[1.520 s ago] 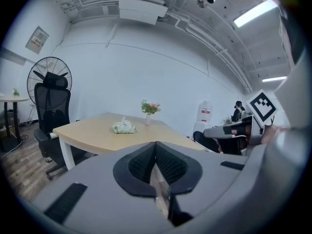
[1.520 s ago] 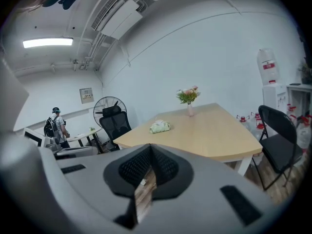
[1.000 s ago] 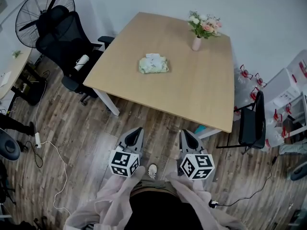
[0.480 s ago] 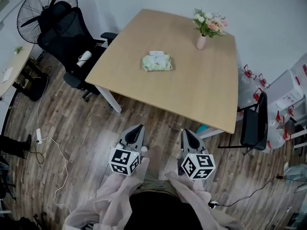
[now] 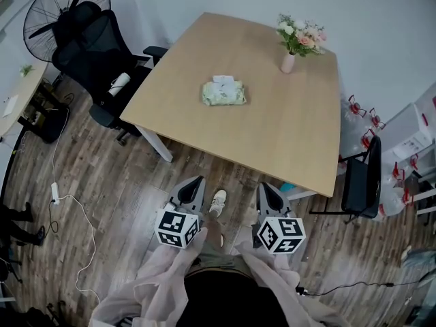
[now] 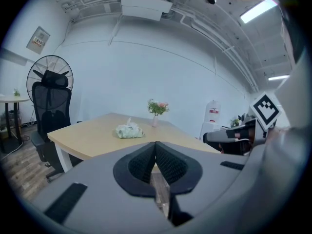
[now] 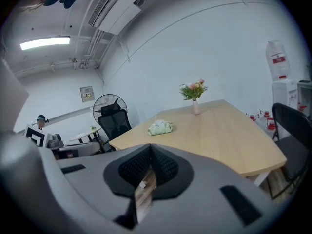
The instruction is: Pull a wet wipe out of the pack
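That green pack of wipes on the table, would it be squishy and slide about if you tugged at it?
Probably soft: the wet wipe pack looks rounded and pillowy, so it should give under a squeeze. It lies loose on the smooth table, so a one-handed tug on the white wipe poking out may drag or lift it.

Left tongs [image 5: 196,182] and right tongs [image 5: 263,188] sit side by side before the body, jaws closed, empty.

Bright, even ceiling-strip light, soft shadows, sharp focus, fisheye bending at edges
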Tool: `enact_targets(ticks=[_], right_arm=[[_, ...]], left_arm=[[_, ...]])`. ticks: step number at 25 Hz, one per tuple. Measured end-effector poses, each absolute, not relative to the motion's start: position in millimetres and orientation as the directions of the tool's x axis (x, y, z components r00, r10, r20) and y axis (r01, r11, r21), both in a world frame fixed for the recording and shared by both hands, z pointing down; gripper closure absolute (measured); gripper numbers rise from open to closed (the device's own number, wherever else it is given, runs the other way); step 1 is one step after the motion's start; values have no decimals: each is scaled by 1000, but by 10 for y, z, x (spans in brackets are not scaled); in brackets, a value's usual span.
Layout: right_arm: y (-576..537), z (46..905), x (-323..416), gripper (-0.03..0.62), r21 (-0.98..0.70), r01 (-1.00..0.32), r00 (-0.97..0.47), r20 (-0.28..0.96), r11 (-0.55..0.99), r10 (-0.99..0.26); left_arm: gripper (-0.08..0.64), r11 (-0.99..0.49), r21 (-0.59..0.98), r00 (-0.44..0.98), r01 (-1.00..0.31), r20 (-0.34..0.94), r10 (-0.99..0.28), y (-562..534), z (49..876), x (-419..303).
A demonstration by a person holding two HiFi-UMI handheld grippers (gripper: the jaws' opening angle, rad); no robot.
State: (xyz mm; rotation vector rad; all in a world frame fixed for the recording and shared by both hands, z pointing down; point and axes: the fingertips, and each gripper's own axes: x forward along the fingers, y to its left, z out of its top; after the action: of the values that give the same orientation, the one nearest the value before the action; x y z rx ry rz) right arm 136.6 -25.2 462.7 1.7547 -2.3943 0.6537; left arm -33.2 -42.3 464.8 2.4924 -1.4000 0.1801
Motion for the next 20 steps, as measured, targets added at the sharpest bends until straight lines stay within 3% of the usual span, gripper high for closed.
enact_targets(ticks=[20], right_arm=[[-1568,4519,1426,586,-282,-924,-345,332,257,-878]], left_arm=[[549,-487,172,516,-857,256,-818,-1702,4547,-241]])
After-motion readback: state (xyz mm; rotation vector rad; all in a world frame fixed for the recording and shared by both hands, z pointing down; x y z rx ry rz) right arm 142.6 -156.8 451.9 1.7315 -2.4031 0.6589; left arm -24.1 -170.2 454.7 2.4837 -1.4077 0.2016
